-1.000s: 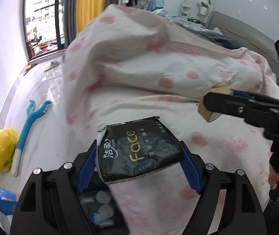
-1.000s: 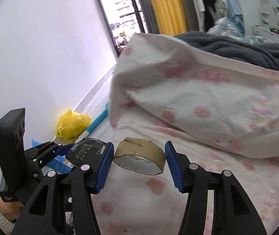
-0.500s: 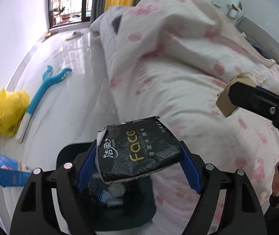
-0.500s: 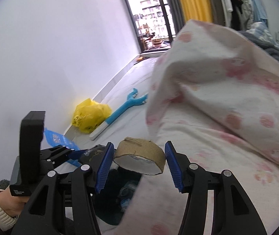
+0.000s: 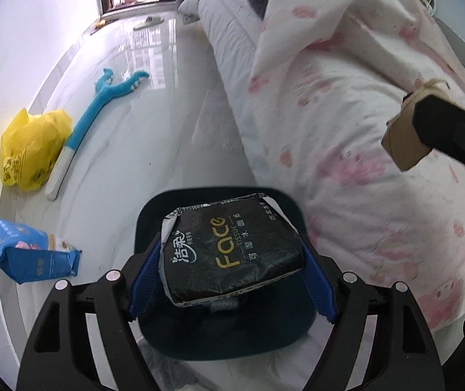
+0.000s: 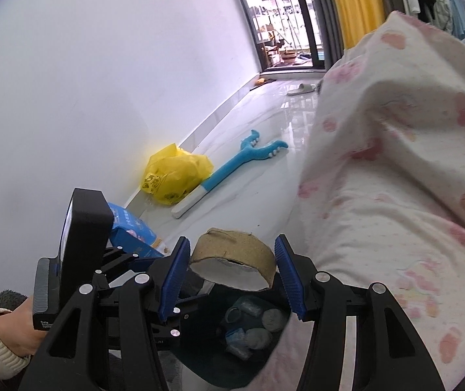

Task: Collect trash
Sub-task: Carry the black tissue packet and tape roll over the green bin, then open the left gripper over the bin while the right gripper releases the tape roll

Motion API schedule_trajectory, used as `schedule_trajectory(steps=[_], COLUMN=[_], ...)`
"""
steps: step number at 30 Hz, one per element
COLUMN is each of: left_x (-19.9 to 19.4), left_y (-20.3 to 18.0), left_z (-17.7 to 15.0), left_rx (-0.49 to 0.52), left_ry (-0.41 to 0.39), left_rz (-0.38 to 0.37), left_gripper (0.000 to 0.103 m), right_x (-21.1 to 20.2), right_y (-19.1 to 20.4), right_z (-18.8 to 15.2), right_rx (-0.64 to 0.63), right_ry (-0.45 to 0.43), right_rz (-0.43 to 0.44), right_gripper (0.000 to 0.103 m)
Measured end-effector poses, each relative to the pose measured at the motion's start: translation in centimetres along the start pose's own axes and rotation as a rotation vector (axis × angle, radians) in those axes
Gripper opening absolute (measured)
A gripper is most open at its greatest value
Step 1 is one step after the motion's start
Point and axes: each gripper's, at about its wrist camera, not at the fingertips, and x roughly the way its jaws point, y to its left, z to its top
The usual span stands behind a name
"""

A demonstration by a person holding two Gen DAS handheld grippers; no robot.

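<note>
While both grippers pinch trash, the tissue pack lies flat, long axis spanning the left gripper's fingers.

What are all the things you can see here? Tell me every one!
tissue pack: one, black, held over the bin
cardboard roll: one, brown, held over the bin
trash bin: one, dark, on floor beside bed, wads inside
plastic bag: one, yellow, by the wall
long-handled brush: one, blue and white, on floor
blue package: one, on floor
slipper: one, pale, near the window
quilt: one, white with pink prints, on bed
left gripper: black, blue pads
right gripper: black, blue pads
</note>
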Motion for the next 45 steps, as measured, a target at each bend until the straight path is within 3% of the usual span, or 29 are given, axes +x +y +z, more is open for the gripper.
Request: schedule_trajectory(steps=[8, 19, 28, 32, 37, 45], left_x=[0.0, -2.9, -6.6, -7.8, -10.5, -14.6], left_y=[2.4, 5.2, 5.7, 6.4, 6.6, 5.7], left_z=[-0.9, -1.4, -1.5, -1.6, -1.6, -1.4], left_rx=[-0.011, -0.037, -0.007, -0.013, -0.001, 0.027], left_ry=[0.042, -0.034, -0.177, -0.227, -0.349, -0.552], left_rz=[-0.003, 0.029, 0.042, 0.036, 0.041, 0.053], left_gripper=[0.088, 0.09, 0.09, 0.083, 0.077, 0.076], right_x=[2.6, 6.7, 10.6, 11.6, 12.9, 14.4], right_y=[2.2, 3.7, 4.8, 4.8, 4.4, 4.8], right_z=[0.0, -0.8, -2.6, -2.9, -3.6, -5.4], right_rx=[-0.016, -0.004, 0.001, 0.002, 0.009, -0.013], right_ry=[0.036, 0.123, 0.234, 0.252, 0.293, 0.393], right_rz=[0.02, 0.049, 0.042, 0.025, 0.001, -0.037], right_gripper=[0.055, 0.055, 0.055, 0.055, 0.055, 0.06])
